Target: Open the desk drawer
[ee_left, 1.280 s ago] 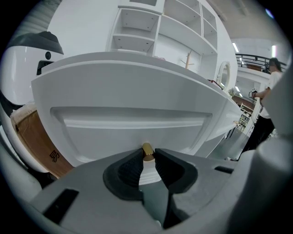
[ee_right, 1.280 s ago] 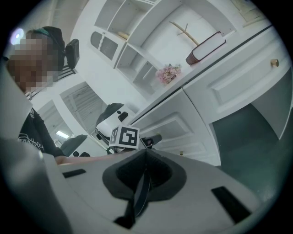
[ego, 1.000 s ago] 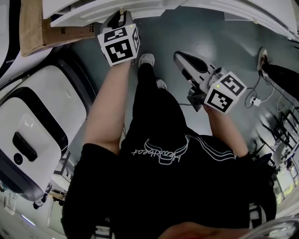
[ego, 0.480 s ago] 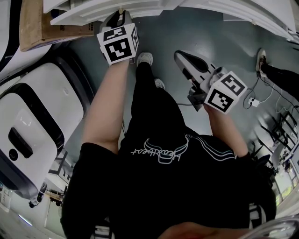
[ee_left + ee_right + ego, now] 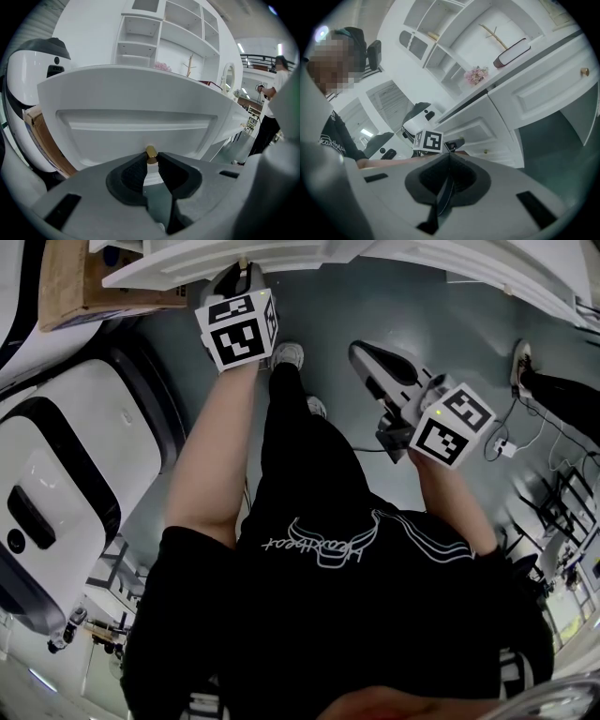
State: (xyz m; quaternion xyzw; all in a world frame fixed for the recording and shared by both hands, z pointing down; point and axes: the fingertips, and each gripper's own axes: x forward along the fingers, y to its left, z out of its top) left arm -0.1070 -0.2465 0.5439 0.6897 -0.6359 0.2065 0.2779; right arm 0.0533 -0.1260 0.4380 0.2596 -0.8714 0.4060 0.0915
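The white desk drawer fills the left gripper view, its front panel standing out from the desk. Its small brass knob sits between the tips of my left gripper, whose dark pads are shut on it. In the head view the same left gripper reaches up to the drawer front at the top edge. My right gripper hangs over the grey floor, away from the desk. Its jaws are shut with nothing between them.
A large white machine with black trim stands at the left, with a cardboard box beside the drawer. The person's shoes are below the drawer. Cables and a plug lie at the right. A neighbouring drawer knob shows further right.
Both grippers keep their places and the left one stays on the knob. The head view has drifted a little, so the white machine and the cardboard box slide toward the left edge.
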